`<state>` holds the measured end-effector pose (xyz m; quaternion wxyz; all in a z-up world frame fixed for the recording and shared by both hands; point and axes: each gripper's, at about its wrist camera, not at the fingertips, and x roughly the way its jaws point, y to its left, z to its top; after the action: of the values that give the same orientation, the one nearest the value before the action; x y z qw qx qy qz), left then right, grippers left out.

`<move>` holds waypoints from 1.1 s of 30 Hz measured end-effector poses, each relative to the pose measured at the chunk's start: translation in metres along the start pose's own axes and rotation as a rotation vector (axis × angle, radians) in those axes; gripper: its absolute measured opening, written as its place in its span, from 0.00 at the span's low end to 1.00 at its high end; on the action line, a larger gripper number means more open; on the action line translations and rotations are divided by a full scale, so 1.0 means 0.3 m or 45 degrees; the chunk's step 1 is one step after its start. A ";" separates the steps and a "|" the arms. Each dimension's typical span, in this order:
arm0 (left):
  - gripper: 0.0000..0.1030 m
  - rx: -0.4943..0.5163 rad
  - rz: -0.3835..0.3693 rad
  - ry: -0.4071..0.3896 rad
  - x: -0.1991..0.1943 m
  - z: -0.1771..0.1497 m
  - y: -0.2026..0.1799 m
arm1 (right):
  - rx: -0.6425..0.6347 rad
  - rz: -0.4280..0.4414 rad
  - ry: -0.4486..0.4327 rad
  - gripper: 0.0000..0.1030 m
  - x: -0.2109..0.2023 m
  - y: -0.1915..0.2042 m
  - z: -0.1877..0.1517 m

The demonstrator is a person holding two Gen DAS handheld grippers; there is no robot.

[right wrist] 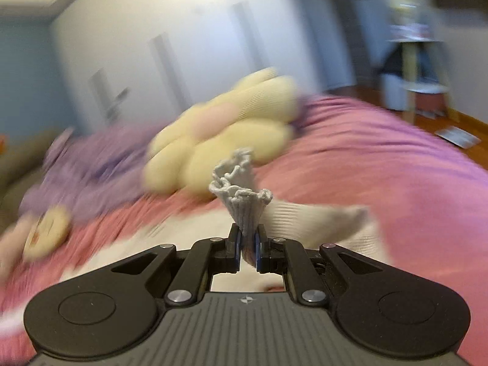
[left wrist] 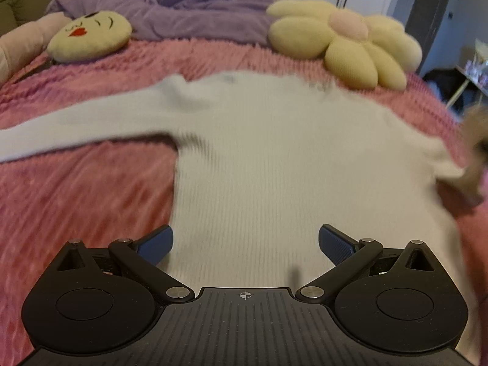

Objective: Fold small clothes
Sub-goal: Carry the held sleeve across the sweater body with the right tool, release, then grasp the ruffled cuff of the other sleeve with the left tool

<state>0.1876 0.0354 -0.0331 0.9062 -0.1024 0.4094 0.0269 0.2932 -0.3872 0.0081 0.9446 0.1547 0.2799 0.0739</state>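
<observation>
Right fingers (right wrist: 247, 245) pinch the white sweater's (left wrist: 259, 158) frilled cuff (right wrist: 236, 183); left fingers (left wrist: 245, 241) spread apart over its body.

Left gripper (left wrist: 245, 242), seen from its own wrist camera, pitched downward, jaws spread wide, blue pads (left wrist: 155, 242) well apart with nothing pressed between them; right gripper (right wrist: 247, 248), seen from its own wrist camera, tilted, jaws drawn nearly together, pads clamping a bunched cuff of the sweater (right wrist: 241, 201).

Sweater (left wrist: 259, 152) lies flat on blanket (left wrist: 76, 189), mid-bed. Flower pillow (left wrist: 344, 42) at 1 o'clock behind it, face pillow (left wrist: 90, 35) at 11.
</observation>
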 end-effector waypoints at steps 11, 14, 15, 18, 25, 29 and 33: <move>1.00 -0.061 -0.524 0.136 0.184 0.145 -0.252 | 0.074 -0.043 0.221 0.31 0.026 0.054 -0.250; 0.92 -0.037 -0.553 0.241 0.303 0.140 -0.364 | 0.070 -0.137 0.216 0.31 -0.006 -0.001 -0.293; 0.84 -0.046 -0.559 0.280 0.341 0.141 -0.393 | 0.037 -0.201 0.209 0.31 -0.023 -0.018 -0.307; 0.81 -0.078 -0.565 0.372 0.416 0.133 -0.454 | -0.029 -0.345 0.175 0.31 -0.054 -0.043 -0.335; 0.34 -0.080 -0.526 0.384 0.460 0.133 -0.509 | -0.045 -0.344 0.144 0.28 -0.080 -0.042 -0.360; 0.10 -0.034 -0.503 0.380 0.453 0.148 -0.481 | -0.083 -0.372 0.149 0.28 -0.052 -0.004 -0.350; 0.08 -0.055 -0.515 0.285 0.402 0.207 -0.399 | -0.142 -0.420 0.132 0.28 -0.017 0.025 -0.320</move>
<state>0.3292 -0.0730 -0.0637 0.8397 -0.2041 0.4779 -0.1581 0.2354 -0.3572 -0.0631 0.9354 0.0502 0.3451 -0.0587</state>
